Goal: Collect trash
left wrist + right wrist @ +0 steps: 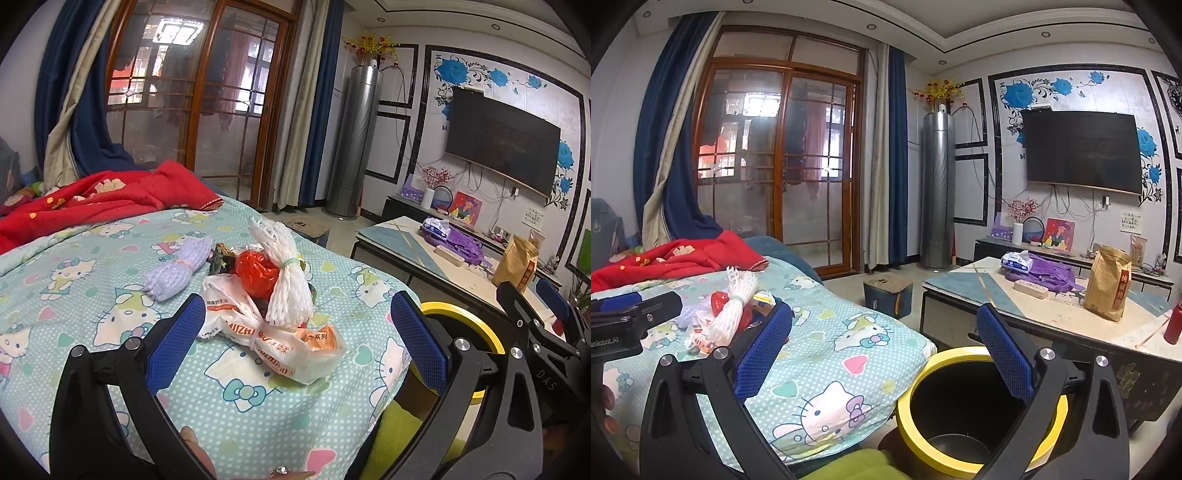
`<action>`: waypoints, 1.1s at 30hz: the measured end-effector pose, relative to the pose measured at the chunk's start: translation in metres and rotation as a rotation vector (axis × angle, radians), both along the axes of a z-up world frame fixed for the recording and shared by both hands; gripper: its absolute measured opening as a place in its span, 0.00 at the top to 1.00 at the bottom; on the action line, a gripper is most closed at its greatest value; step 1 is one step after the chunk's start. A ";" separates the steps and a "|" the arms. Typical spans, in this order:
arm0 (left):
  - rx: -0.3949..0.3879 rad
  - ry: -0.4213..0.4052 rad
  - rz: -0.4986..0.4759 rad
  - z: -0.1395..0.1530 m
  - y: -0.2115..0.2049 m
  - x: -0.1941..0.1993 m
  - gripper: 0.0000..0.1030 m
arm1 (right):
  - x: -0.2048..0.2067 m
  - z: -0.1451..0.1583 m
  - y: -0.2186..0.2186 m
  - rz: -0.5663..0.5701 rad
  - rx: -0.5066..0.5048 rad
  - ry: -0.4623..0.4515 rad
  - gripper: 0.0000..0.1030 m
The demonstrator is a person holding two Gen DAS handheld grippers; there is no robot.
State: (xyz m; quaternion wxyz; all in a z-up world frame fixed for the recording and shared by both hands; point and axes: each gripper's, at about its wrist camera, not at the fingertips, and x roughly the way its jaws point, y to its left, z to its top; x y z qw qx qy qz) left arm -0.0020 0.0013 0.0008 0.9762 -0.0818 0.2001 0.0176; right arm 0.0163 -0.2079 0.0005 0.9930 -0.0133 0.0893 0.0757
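1. Left tool [297,341] gapes wide, gripping nothing, above the bed [236,413].
2. Right tool [884,354] is likewise spread wide and unladen, above the yellow-rimmed bin [923,439] beside the bed's edge.
3. Trash pile near that edge: printed plastic bag [280,343], white foam net [284,273], red bag [256,275].
4. Purple foam net [173,269] lies just beside the pile.

Bin [905,424] yellow-rimmed (black inside); bedsheet [92,258] teal, cartoon cats; foam net [284,280] white.
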 end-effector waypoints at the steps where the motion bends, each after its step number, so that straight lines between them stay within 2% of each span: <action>1: -0.001 0.001 0.000 0.000 0.000 0.000 0.10 | 0.000 0.000 0.000 -0.001 0.000 0.000 0.06; 33: -0.003 0.005 0.001 0.000 0.001 0.000 0.10 | 0.006 -0.011 -0.008 -0.016 -0.001 0.020 0.06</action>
